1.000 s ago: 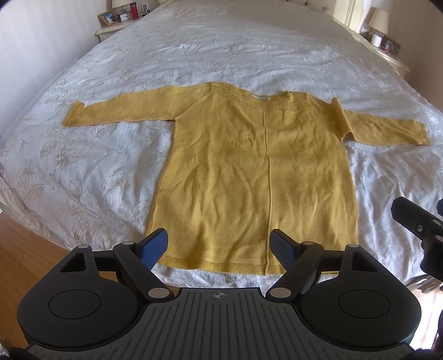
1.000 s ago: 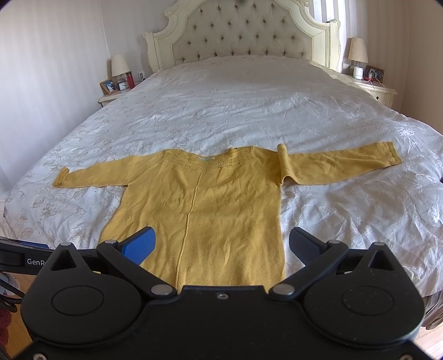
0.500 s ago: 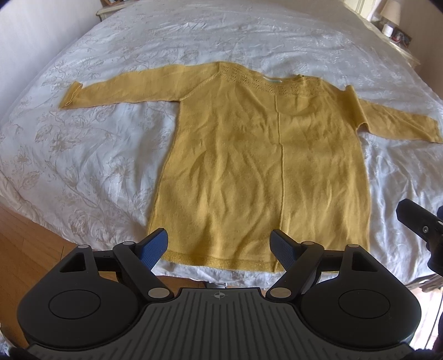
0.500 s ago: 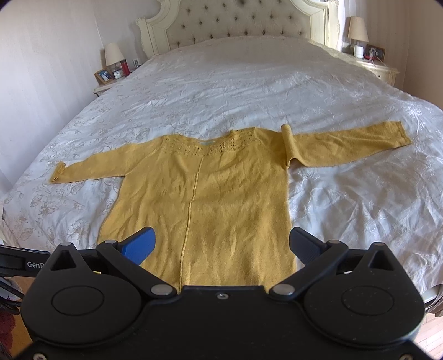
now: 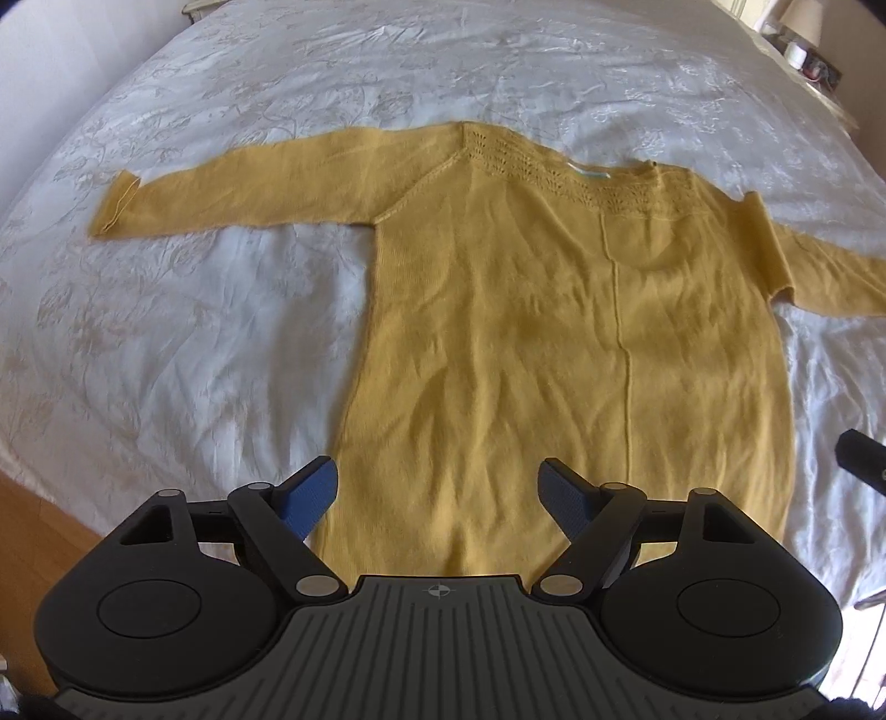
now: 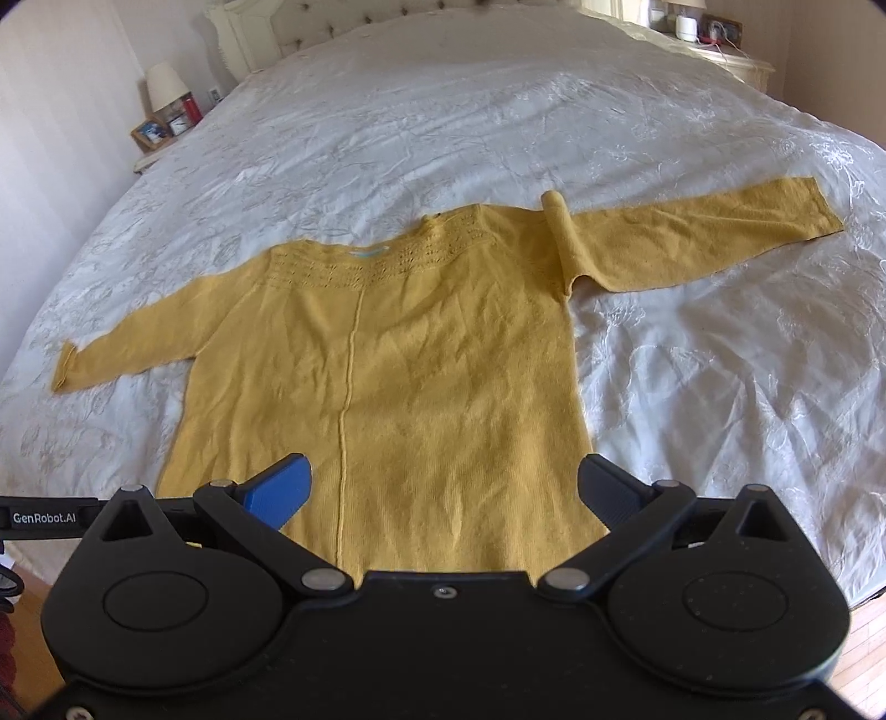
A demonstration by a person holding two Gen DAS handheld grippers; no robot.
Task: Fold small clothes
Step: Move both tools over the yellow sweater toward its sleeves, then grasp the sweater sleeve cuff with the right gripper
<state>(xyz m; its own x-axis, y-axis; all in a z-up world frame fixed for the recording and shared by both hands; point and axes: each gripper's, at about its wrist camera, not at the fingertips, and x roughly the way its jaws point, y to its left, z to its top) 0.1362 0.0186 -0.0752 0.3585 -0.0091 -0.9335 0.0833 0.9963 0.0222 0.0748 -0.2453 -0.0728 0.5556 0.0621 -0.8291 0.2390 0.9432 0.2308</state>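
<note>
A mustard-yellow long-sleeved knit sweater (image 5: pixel 554 343) lies flat on the white bedspread (image 5: pixel 194 343), neckline away from me, both sleeves spread out sideways. It also shows in the right wrist view (image 6: pixel 398 376), with a small raised fold at the right shoulder (image 6: pixel 556 221). My left gripper (image 5: pixel 437 490) is open and empty, hovering over the sweater's lower left hem. My right gripper (image 6: pixel 443 487) is open and empty, over the lower hem toward its right side. A part of the right gripper shows at the left wrist view's right edge (image 5: pixel 864 459).
The bed has a tufted headboard (image 6: pixel 310 22) at the far end. A nightstand with a lamp and a photo frame (image 6: pixel 160 116) stands at the left, another nightstand (image 6: pixel 714 44) at the right. Wooden floor (image 5: pixel 39 526) runs along the bed's near edge.
Both grippers have moved forward and down toward the sweater's hem, so the sweater fills more of each view. Both stay open and empty.
</note>
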